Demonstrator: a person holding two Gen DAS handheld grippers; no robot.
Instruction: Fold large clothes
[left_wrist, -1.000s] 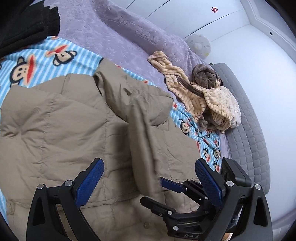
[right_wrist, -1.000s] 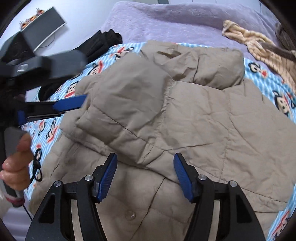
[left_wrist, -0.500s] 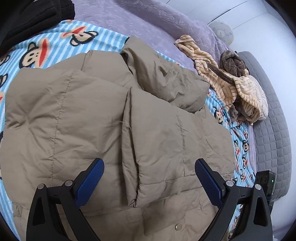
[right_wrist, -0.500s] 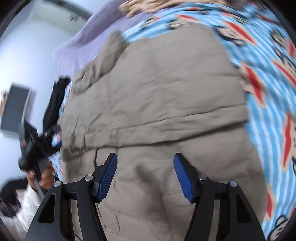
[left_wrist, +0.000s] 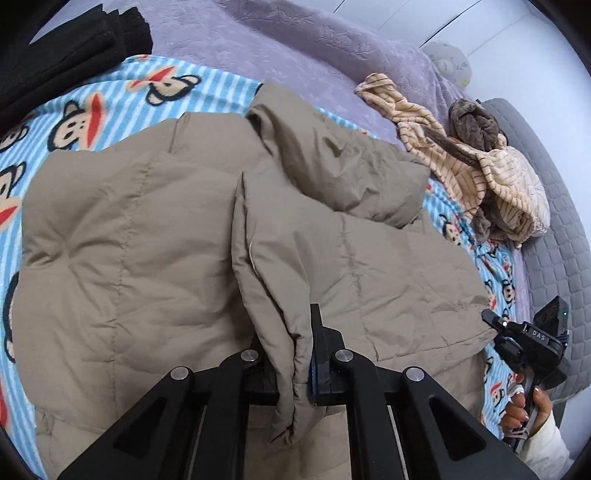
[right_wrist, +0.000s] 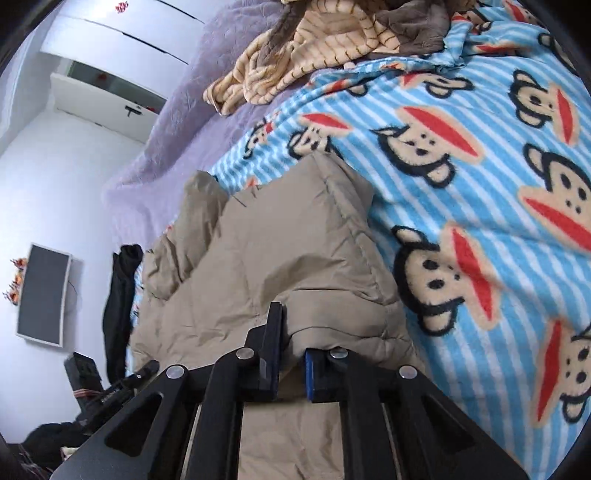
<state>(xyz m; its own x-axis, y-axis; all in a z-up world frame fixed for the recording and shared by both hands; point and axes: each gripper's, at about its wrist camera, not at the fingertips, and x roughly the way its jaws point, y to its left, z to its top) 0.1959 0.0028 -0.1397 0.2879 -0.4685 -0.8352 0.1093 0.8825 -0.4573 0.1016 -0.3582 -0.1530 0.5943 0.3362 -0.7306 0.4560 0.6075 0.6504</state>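
A tan puffy jacket (left_wrist: 155, 236) lies on a monkey-print blanket (right_wrist: 480, 155). The left gripper (left_wrist: 295, 354) pinches its edge at 6 o'clock; the right gripper (right_wrist: 291, 354) clamps another edge. Soft, bulky, probably slippery: hems grip best.

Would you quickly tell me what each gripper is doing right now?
Left gripper: shut on a fold of the tan jacket.
Right gripper: shut on the jacket's edge.
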